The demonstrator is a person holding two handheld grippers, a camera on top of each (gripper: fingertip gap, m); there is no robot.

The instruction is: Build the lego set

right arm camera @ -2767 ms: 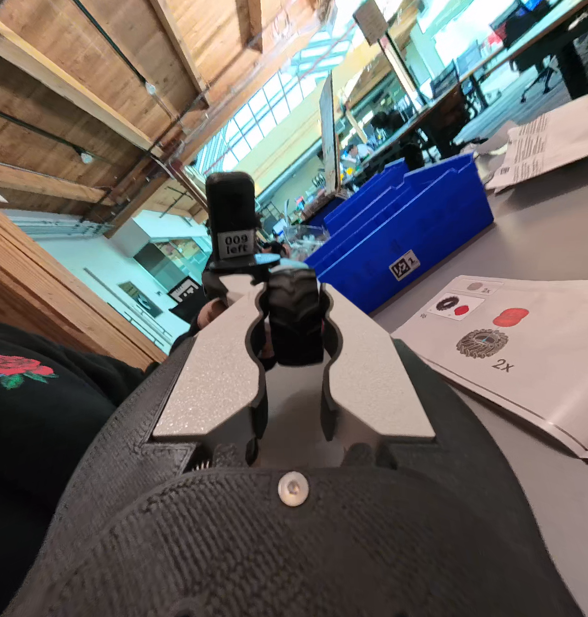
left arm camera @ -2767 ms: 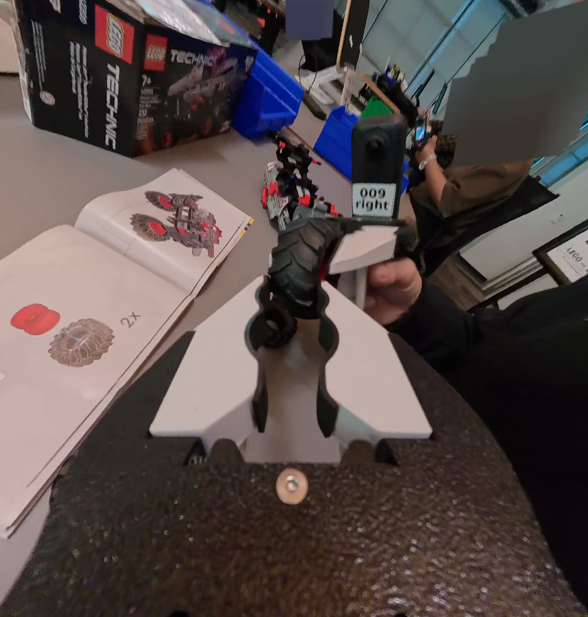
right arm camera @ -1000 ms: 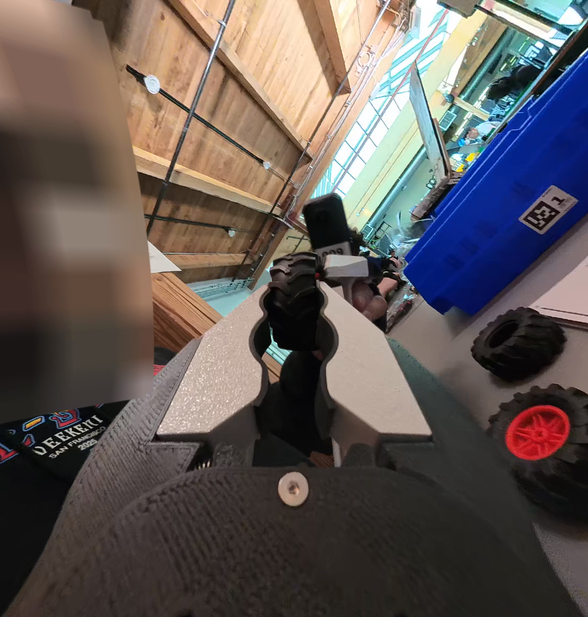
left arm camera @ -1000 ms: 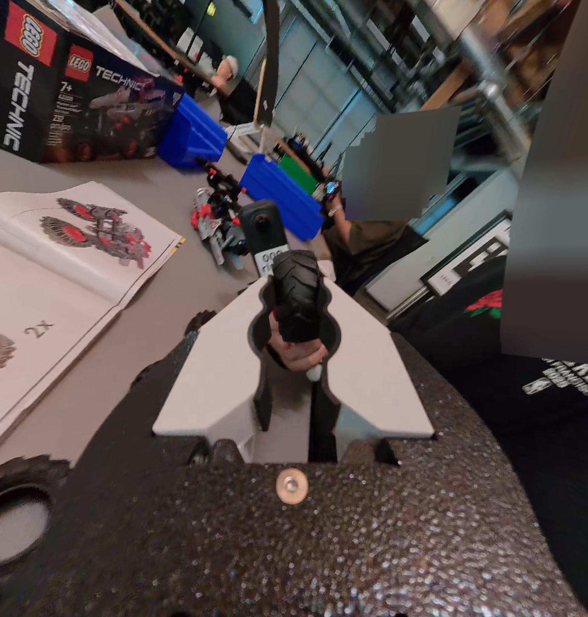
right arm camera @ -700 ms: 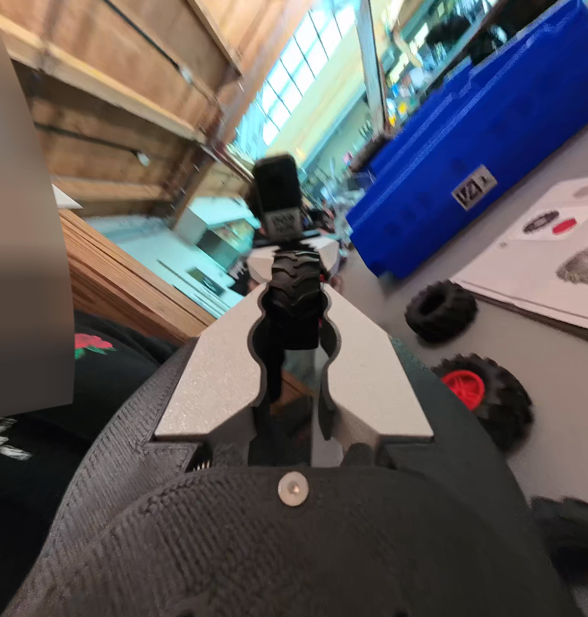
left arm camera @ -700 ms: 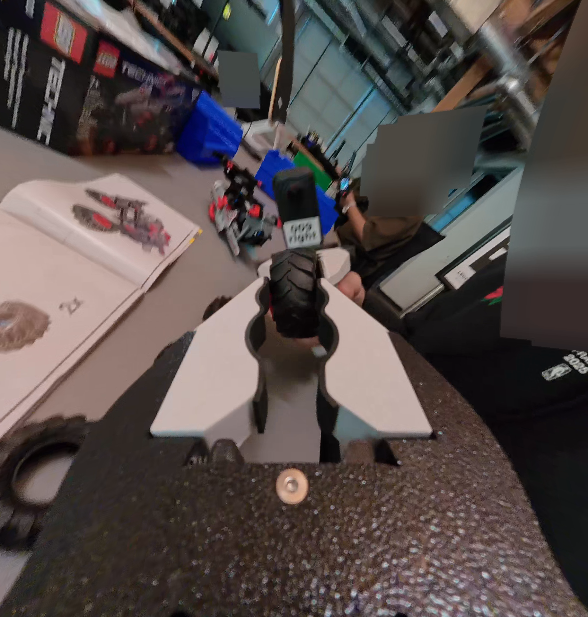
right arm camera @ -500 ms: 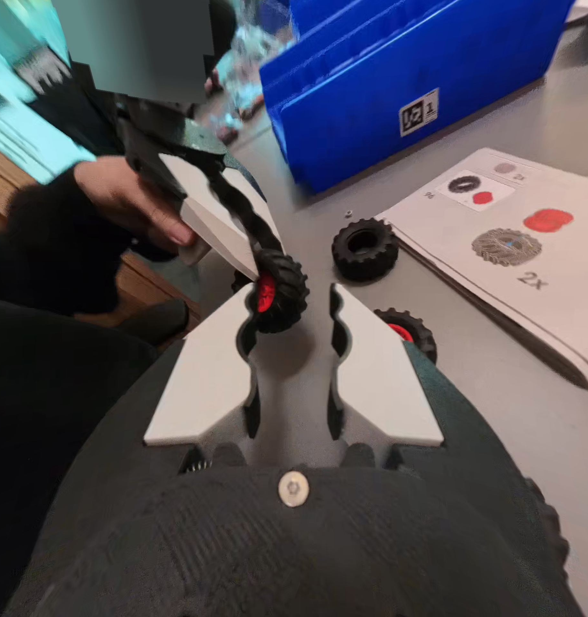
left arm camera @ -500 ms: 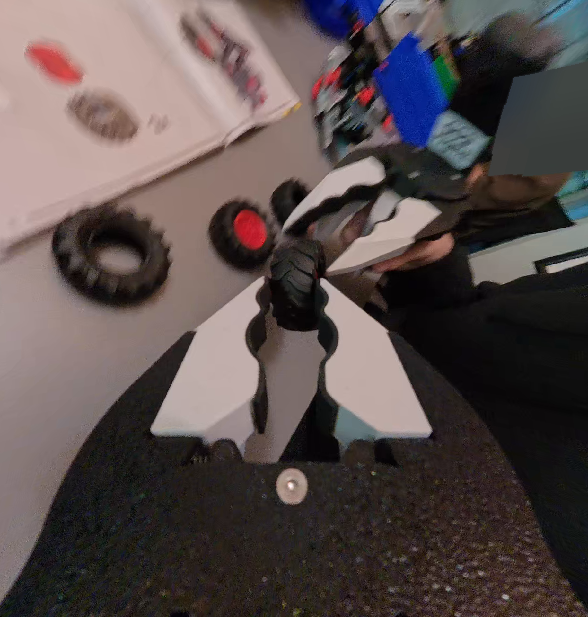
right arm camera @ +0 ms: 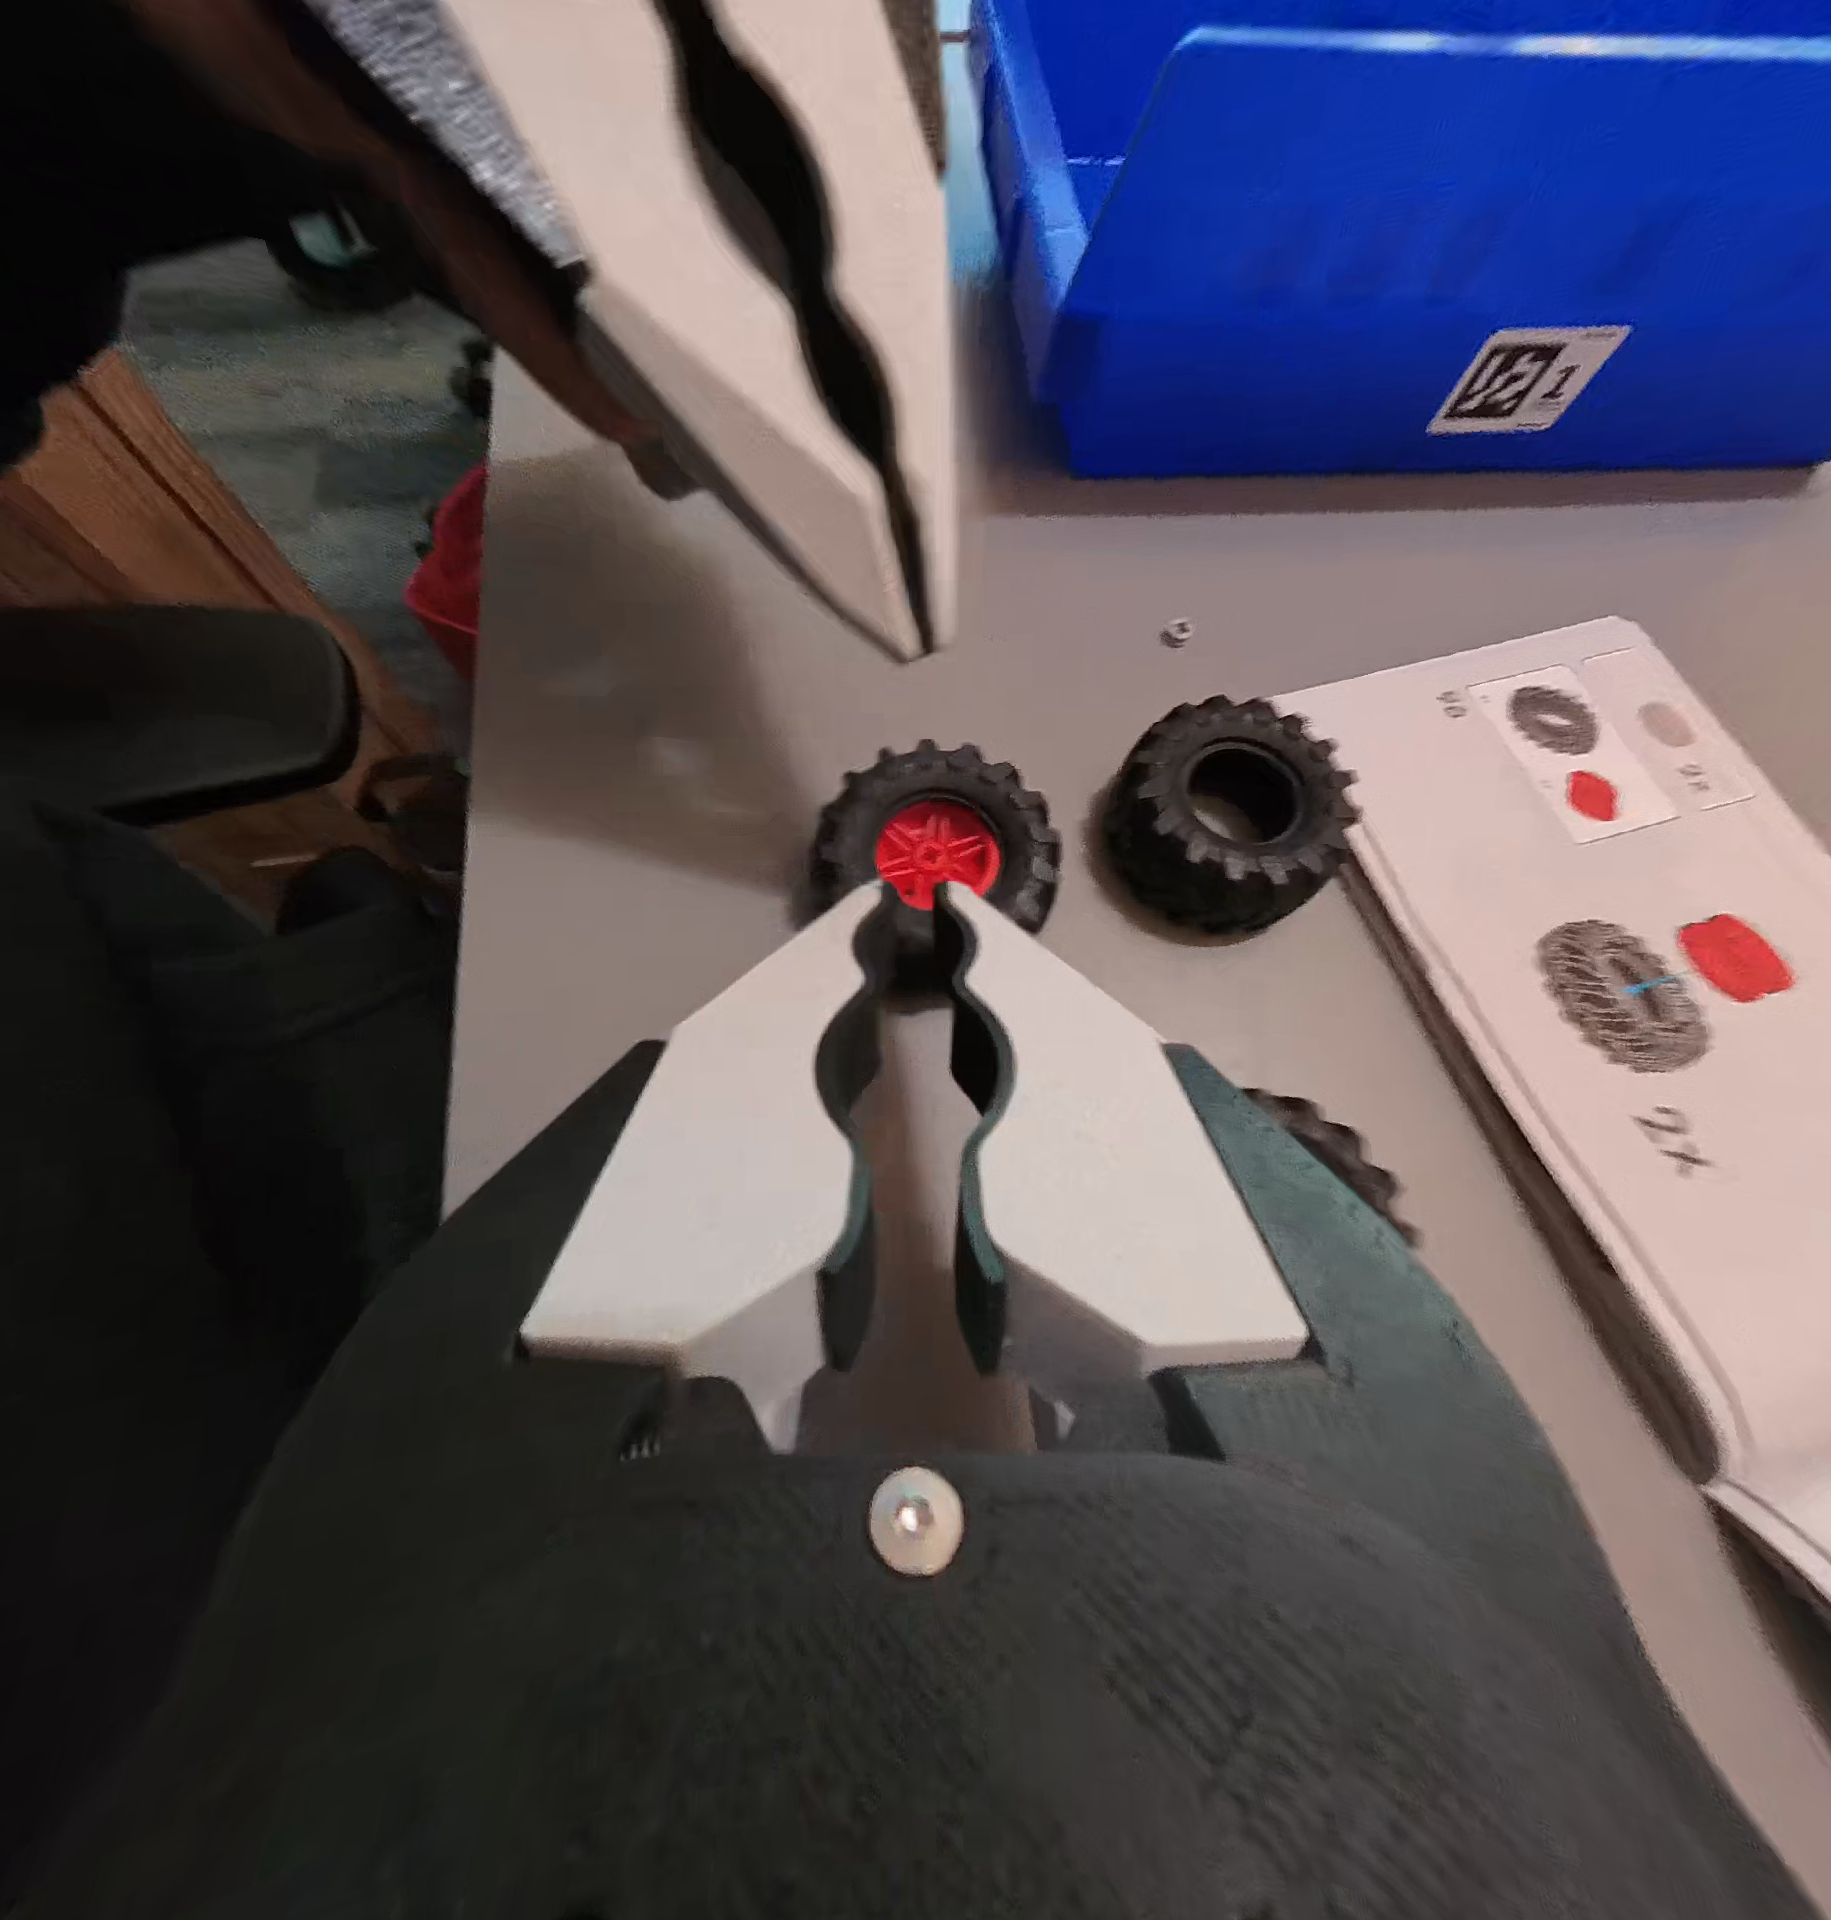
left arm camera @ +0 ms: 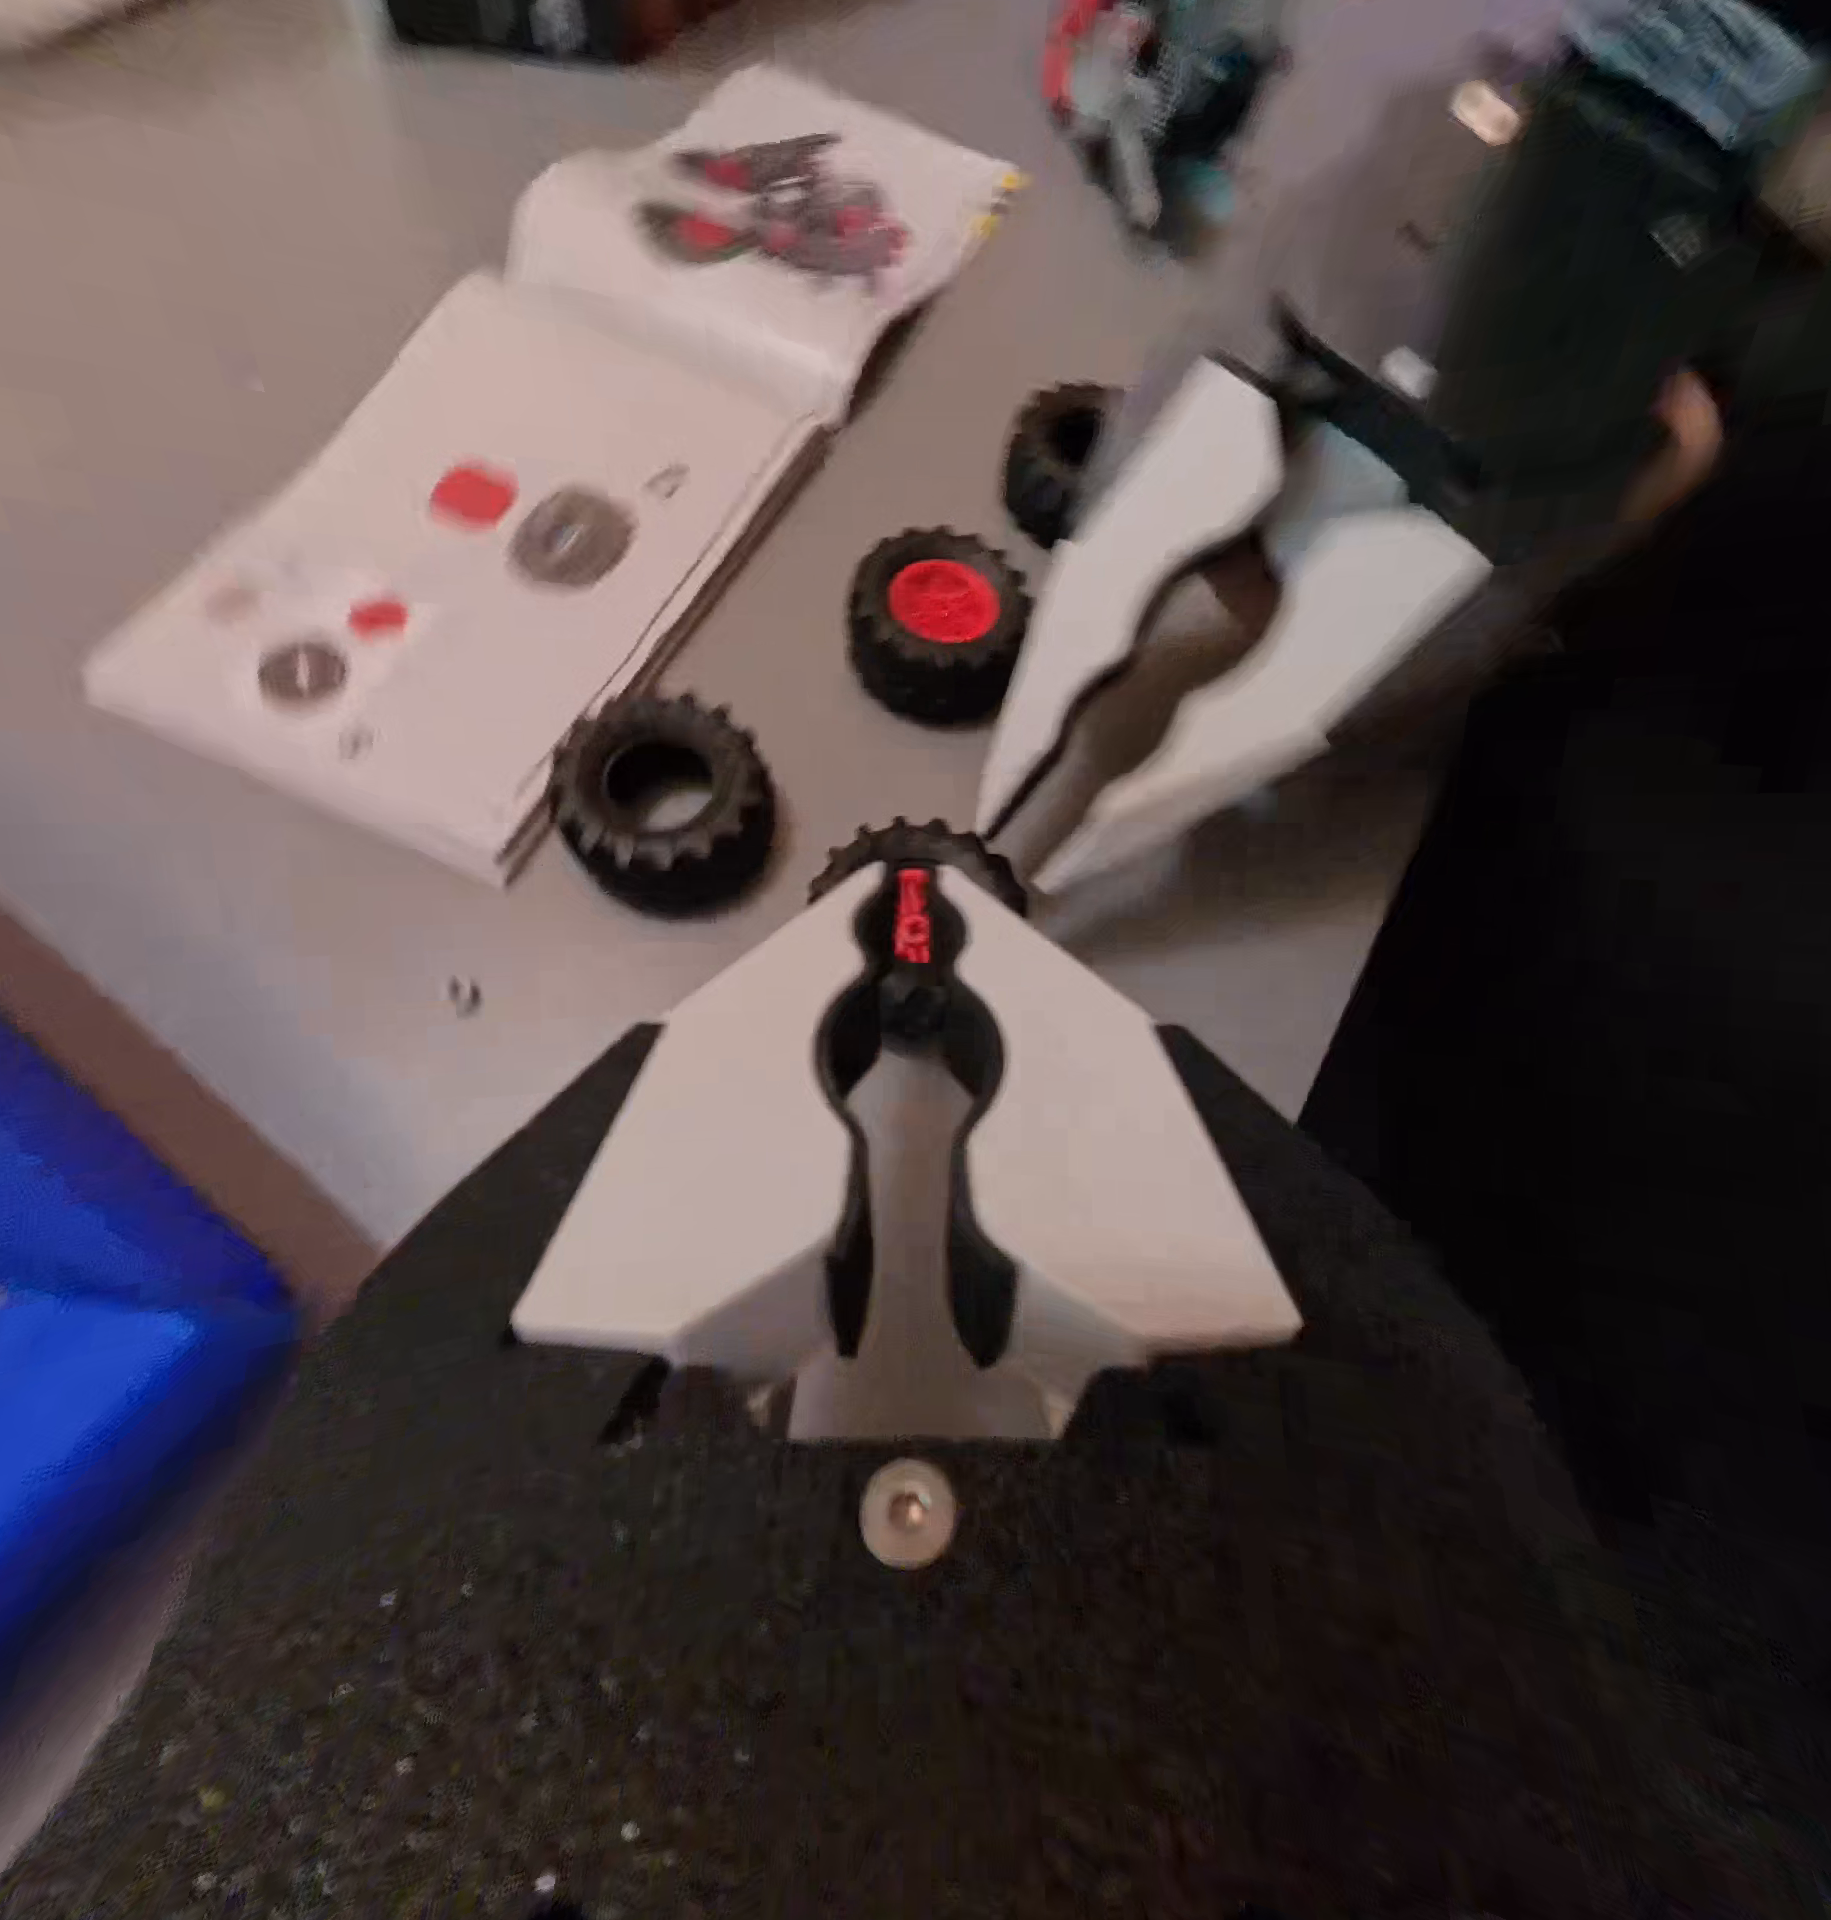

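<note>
A small black wheel with a red hub (right arm camera: pixel 937 847) lies flat on the grey table, hub up. My right gripper (right arm camera: pixel 911 896) is shut and empty, its tips at the wheel's near edge. My left gripper (right arm camera: pixel 916 644) comes in from the top, shut and empty, just beyond the wheel and apart from it. In the left wrist view my left gripper (left arm camera: pixel 911 888) hovers over that wheel (left arm camera: pixel 978 860), whose red hub shows through the slit. The right gripper (left arm camera: pixel 994 821) is next to it on the right.
An empty black tyre (right arm camera: pixel 1228 821) lies right of the wheel, beside the open instruction booklet (right arm camera: pixel 1617 935). A larger red-hub wheel (left arm camera: pixel 937 623) and another tyre (left arm camera: pixel 1056 457) lie farther on. A blue bin (right arm camera: pixel 1410 208) stands behind. The table edge (right arm camera: pixel 475 727) is close on the left. Left tips to right tips: about 4 cm. The larger red-hub wheel (left arm camera: pixel 937 623) sits 8 cm or so from the ends of my right fingers.
Both grippers came down from mid-air to the table. The left gripper let go of the wheel, which now lies flat. The right gripper went from open to shut.
</note>
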